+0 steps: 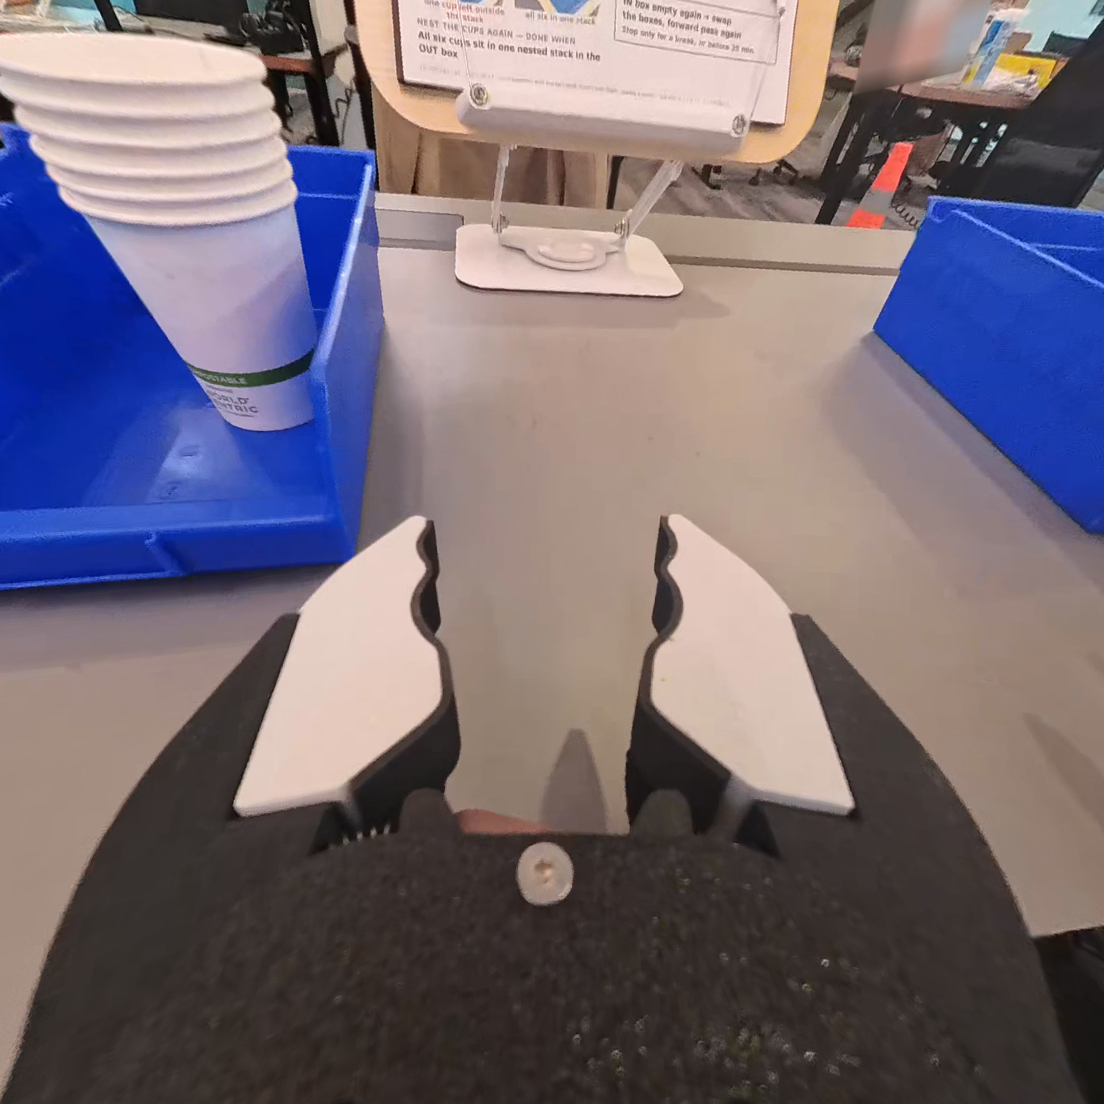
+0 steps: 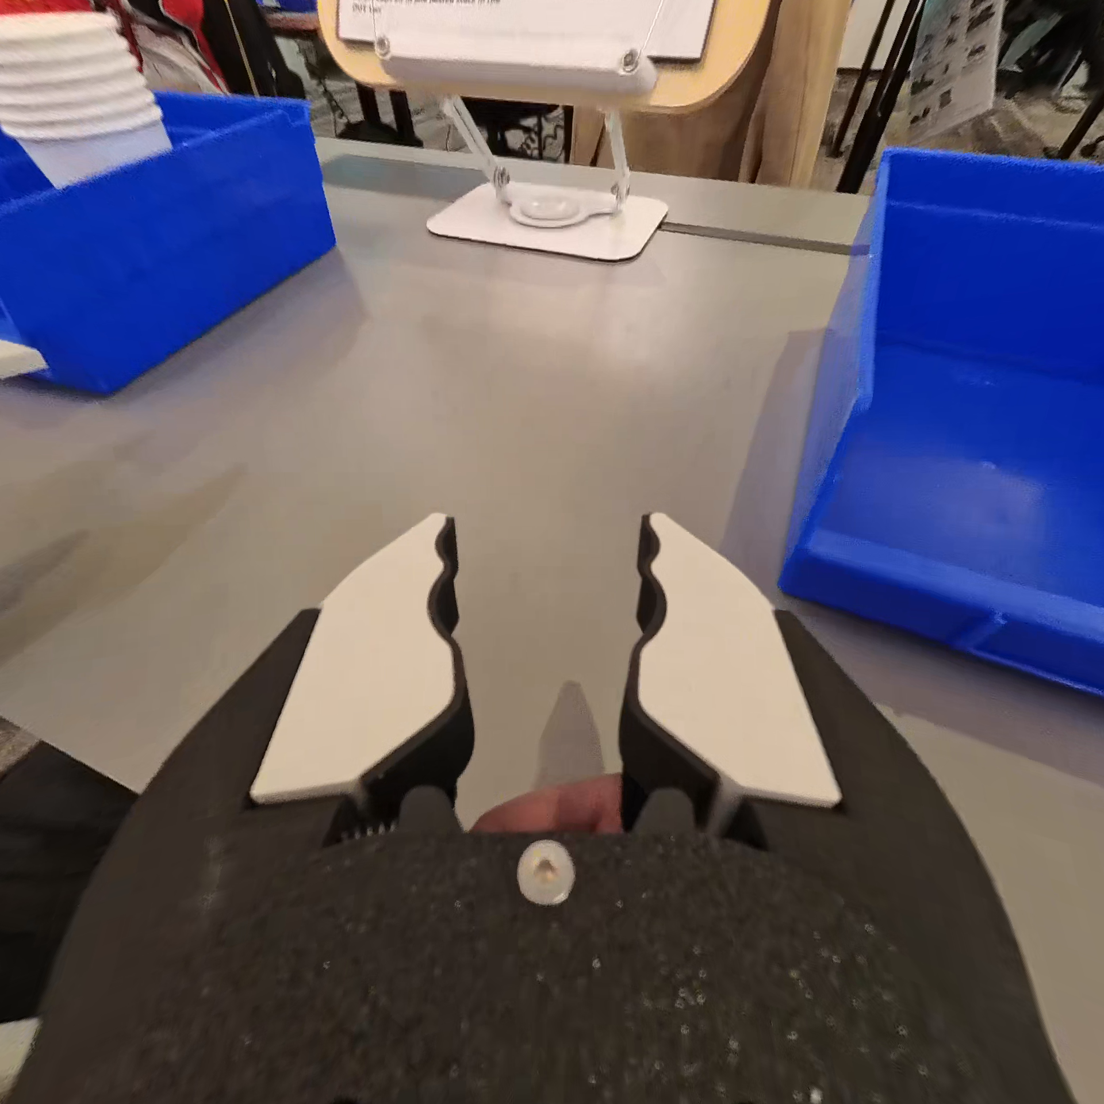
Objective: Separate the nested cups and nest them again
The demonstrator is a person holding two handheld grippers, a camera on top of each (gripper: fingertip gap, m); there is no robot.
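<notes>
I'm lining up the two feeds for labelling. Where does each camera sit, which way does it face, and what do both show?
Left wrist view: on the left gripper, open above the grey table, facing the sign stand; cup stack in the left blue bin.
Right wrist view: on the right gripper, open, facing the same way; a fingertip shows; right blue bin empty.
Shared: table, stand, both bins, cup stack.
</notes>
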